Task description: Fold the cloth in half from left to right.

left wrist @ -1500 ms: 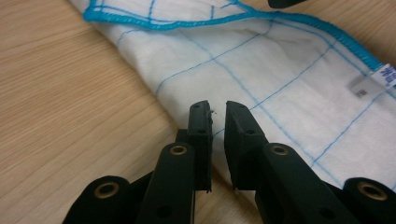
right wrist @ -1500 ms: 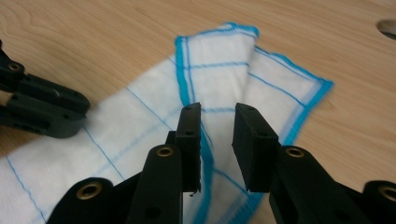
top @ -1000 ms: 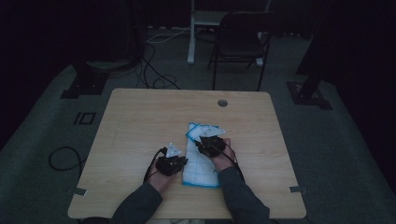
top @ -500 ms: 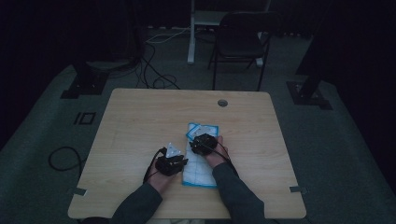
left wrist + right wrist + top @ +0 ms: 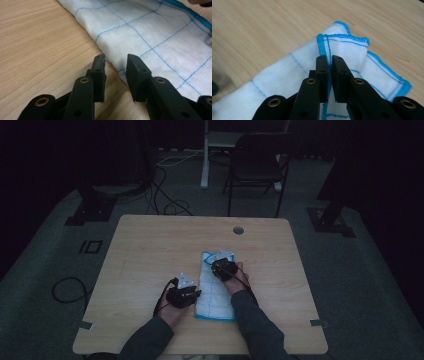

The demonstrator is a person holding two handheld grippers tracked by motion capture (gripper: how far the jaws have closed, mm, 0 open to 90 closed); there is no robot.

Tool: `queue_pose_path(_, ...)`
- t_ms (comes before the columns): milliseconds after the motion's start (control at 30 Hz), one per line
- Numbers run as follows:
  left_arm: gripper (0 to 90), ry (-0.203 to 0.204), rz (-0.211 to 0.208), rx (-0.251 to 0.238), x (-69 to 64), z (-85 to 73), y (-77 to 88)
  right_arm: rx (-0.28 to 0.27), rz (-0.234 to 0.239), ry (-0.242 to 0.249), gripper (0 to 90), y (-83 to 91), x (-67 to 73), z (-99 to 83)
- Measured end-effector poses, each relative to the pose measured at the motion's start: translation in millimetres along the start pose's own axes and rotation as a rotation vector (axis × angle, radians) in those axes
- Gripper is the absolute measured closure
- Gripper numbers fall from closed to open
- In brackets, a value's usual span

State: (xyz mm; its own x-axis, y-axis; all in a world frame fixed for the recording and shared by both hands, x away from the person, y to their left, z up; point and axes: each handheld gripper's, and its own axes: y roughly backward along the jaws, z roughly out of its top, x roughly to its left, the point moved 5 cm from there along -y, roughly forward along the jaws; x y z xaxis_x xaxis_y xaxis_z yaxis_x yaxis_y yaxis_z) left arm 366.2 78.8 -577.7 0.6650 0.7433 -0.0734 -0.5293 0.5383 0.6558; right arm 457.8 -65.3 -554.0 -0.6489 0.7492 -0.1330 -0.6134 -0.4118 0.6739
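Note:
A folded white cloth with a blue grid and blue hem lies on the wooden table, near its front. At the cloth's left folded edge is my left gripper. It is open after spreading its jaws a moment ago, and in the left gripper view that edge lies in the gap untouched. My right gripper is over the cloth's far end. Its jaws have just been closing, and in the right gripper view they pinch a raised fold of the hemmed corner.
A round cable hole sits near the table's far edge. Beyond the table stand a dark chair and a white post, with cables on the floor. Bare tabletop lies left and right of the cloth.
My right gripper has shifted a little over the cloth's far end, first left, then back. My left gripper has stayed where it was.

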Motion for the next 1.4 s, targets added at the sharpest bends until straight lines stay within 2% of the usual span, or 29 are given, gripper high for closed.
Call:
queue_pose_path(233,69.6,-0.002,0.0,0.003,0.0,-0.1,0.2,-0.019,-0.013,-0.083,84.3,9.4,-28.8,-6.9)
queue_pose_path(500,69.8,-0.002,-0.001,0.004,-0.2,0.0,0.2,0.006,-0.05,-0.169,83.0,12.0,-59.9,-25.7)
queue_pose_path(633,69.8,0.002,-0.004,0.004,0.5,-0.1,0.4,0.021,-0.072,-0.199,81.0,12.1,-70.0,-34.9)
queue_pose_path(967,68.0,0.032,-0.013,-0.016,7.0,9.4,-3.1,0.047,-0.081,-0.225,78.3,9.5,-76.8,-50.5)
queue_pose_path(1133,67.5,0.028,0.008,-0.029,13.3,25.5,-7.8,0.045,-0.078,-0.235,74.9,9.6,-77.4,-50.9)
queue_pose_path(1267,66.5,0.042,0.037,-0.048,21.4,37.5,-11.4,0.046,-0.072,-0.243,73.4,9.9,-78.2,-51.4)
queue_pose_path(1400,66.4,0.045,0.058,-0.044,29.6,47.3,-17.5,0.046,-0.069,-0.247,73.1,10.0,-78.6,-51.6)
